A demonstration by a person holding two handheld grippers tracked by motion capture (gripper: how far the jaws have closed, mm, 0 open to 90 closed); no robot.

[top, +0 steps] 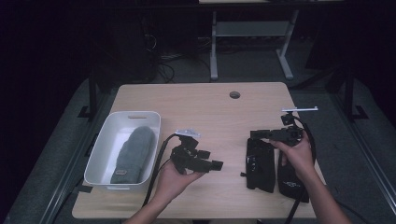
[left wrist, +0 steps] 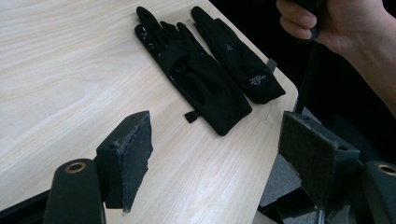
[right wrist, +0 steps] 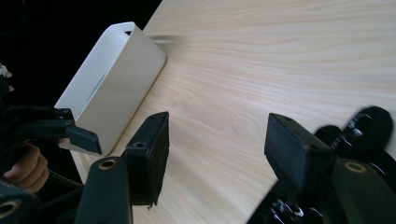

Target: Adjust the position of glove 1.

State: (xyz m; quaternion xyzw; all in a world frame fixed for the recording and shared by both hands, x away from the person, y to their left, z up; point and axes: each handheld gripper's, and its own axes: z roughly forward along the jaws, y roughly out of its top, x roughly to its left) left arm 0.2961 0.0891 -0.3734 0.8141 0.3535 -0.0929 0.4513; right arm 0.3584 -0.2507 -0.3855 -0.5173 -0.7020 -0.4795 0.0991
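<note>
Both black gloves [top: 273, 168] lie flat side by side at 4 o'clock on the table [top: 210, 107]. Soft, light, floppy stuff (I'd pinch a cuff). Left gripper [top: 215, 164] and right gripper [top: 253, 134] both gape wide, empty.

Black gloves and a grey thing on a pale wood desk

The two gloves [left wrist: 205, 79] near the desk's [top: 205, 105] right edge are looking black, one with small white print. The bin [top: 105, 154] at the left edge is showing white, holding a grey fuzzy item [top: 134, 154]. Both grippers' pads are appearing black.
</note>
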